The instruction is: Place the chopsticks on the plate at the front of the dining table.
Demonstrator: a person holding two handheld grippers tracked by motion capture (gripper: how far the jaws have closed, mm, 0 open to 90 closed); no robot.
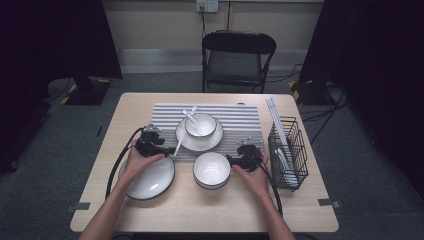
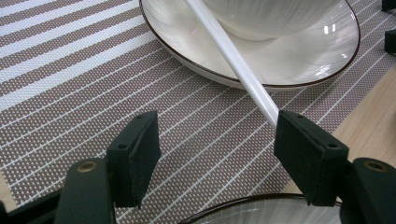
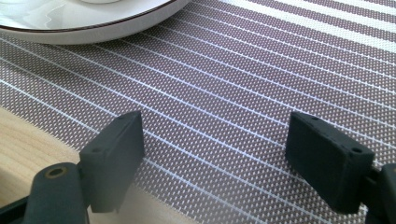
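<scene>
two grippers in hand, both low over the table. left gripper (image 2: 212, 154): jaws spread wide, nothing pressed between the pads; a white chopstick (image 2: 233, 58) slants down off the small plate (image 2: 299, 65) and its near end meets the top corner of the right-hand jaw, contact there hard to judge. left hand (image 1: 141, 161) wraps the gripper body from behind, forearm coming up from the bottom edge over the large dark-rimmed plate (image 1: 150, 181). right gripper (image 3: 219, 158): jaws wide apart, empty, over the striped placemat (image 3: 243, 84) at its near edge. right hand (image 1: 255, 172) sits beside the white bowl (image 1: 212, 169), wrist level. hidden: the chopstick's far end is cut off at the frame top; a bowl on the small plate shows its base only in the left gripper view.
</scene>
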